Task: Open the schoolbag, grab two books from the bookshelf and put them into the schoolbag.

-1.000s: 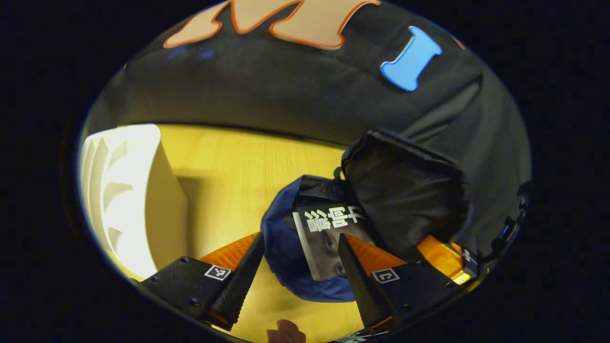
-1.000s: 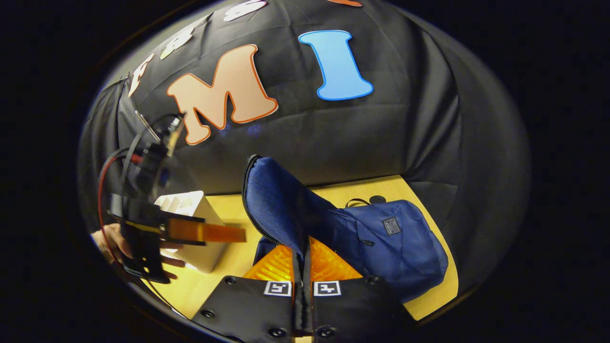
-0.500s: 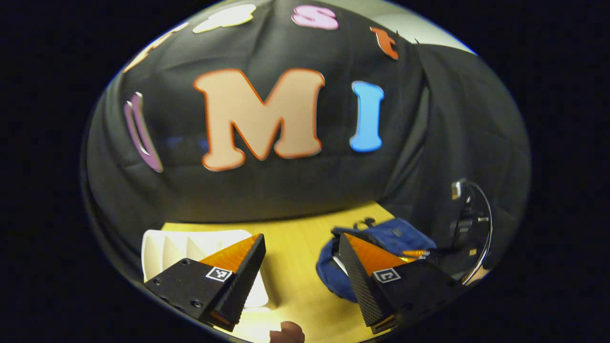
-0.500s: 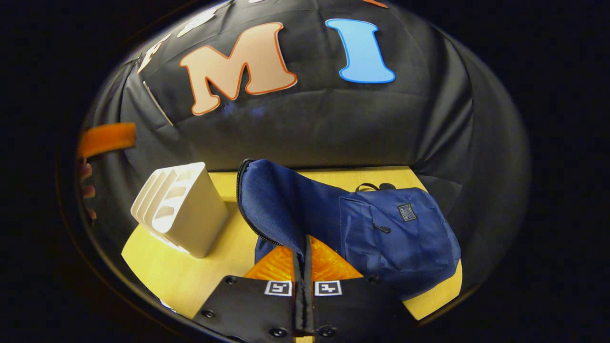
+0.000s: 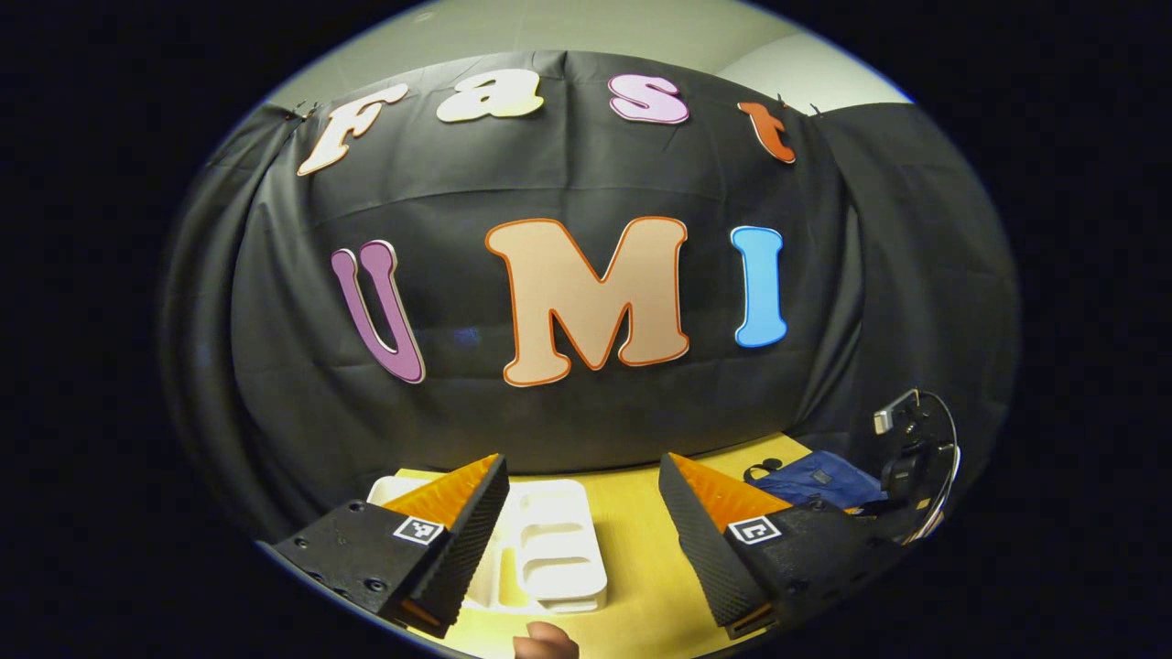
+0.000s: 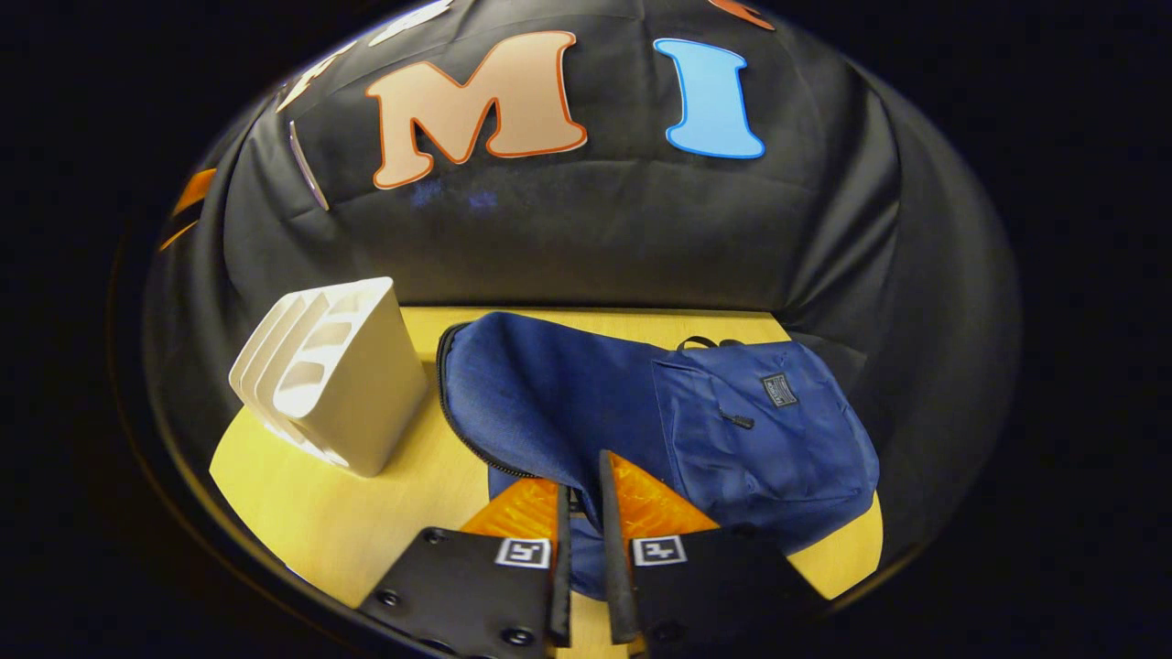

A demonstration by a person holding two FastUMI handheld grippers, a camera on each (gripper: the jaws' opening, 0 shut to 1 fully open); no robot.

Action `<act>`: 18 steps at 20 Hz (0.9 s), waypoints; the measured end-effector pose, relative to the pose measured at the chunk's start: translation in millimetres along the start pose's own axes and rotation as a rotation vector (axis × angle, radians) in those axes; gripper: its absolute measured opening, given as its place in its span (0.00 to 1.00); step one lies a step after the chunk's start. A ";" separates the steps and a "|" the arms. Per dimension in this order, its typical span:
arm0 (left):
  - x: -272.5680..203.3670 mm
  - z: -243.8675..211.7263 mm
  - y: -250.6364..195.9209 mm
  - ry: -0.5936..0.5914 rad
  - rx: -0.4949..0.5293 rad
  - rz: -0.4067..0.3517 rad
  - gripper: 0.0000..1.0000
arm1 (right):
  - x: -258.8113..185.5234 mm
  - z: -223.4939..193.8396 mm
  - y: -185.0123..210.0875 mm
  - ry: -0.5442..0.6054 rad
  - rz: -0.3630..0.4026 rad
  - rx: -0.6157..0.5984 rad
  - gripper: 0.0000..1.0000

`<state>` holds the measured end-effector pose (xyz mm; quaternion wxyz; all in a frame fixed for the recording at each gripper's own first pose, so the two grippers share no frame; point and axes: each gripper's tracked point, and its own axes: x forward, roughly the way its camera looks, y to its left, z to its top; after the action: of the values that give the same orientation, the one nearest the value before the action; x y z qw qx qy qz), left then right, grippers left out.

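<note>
The blue schoolbag (image 6: pixel 696 421) lies on the yellow table (image 6: pixel 320 522), its unzipped flap (image 6: pixel 522 384) sagging low over the body. My right gripper (image 6: pixel 582 476) sits at the flap's near edge with its fingers slightly apart, blue fabric showing in the narrow gap. The white bookshelf (image 6: pixel 330 384) stands to the left of the bag, its slots bare. My left gripper (image 5: pixel 582 467) hangs open and high above the table, nothing between its fingers. Below it I see the bookshelf (image 5: pixel 549 549), and at the right the schoolbag (image 5: pixel 815 480) with the other gripper (image 5: pixel 906 458) beside it.
The black cloth wall rises right behind the table's far edge. Bare tabletop (image 5: pixel 641 577) lies between the bookshelf and the bag. A fingertip (image 5: pixel 545 643) shows at the bottom of the left gripper view.
My left gripper lifted away from the bag, where a book lay inside, and now faces the wall. My right gripper's fingers parted a little and the raised flap sank down.
</note>
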<state>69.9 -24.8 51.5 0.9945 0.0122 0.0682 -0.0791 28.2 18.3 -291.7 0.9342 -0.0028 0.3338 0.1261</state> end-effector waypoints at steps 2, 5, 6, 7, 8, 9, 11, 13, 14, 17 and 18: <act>1.3 1.5 3.9 -0.004 -0.013 0.000 0.96 | -2.7 -5.6 19.0 0.013 0.057 0.033 0.51; -3.2 0.2 14.4 -0.002 -0.024 -0.014 0.97 | -20.4 -6.1 29.9 -0.008 0.048 0.022 1.00; -4.7 1.6 16.7 -0.004 -0.024 -0.019 0.97 | -25.2 -3.1 34.7 -0.016 0.047 0.015 1.00; -5.7 3.6 18.3 -0.010 -0.027 -0.024 0.97 | -30.8 1.0 39.4 -0.027 0.045 0.005 1.00; -5.6 6.3 18.9 -0.016 -0.032 -0.031 0.96 | -35.4 8.0 42.4 -0.044 0.041 -0.008 1.00; -6.2 7.7 19.8 -0.020 -0.035 -0.037 0.97 | -40.5 18.4 45.5 -0.065 0.034 -0.021 0.99; -7.8 12.8 21.2 -0.026 -0.041 -0.045 0.96 | -50.3 42.6 51.5 -0.113 0.023 -0.031 1.00; -9.6 21.6 22.4 -0.045 -0.047 -0.047 0.96 | -62.3 73.4 61.6 -0.180 0.030 -0.016 1.00; -10.5 24.3 25.4 -0.051 -0.045 -0.040 0.96 | -70.7 90.9 64.2 -0.218 0.026 -0.014 1.00; -14.3 28.9 30.8 -0.056 -0.047 -0.025 0.96 | -96.9 138.4 68.0 -0.328 -0.011 -0.029 1.00; -16.7 29.4 32.5 -0.058 -0.051 -0.021 0.96 | -108.0 155.3 70.7 -0.372 -0.018 -0.035 0.99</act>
<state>62.6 8.9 83.3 0.9951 -0.0162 0.0412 -0.0882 27.7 75.4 -98.0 0.9807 0.0014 0.1530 0.1220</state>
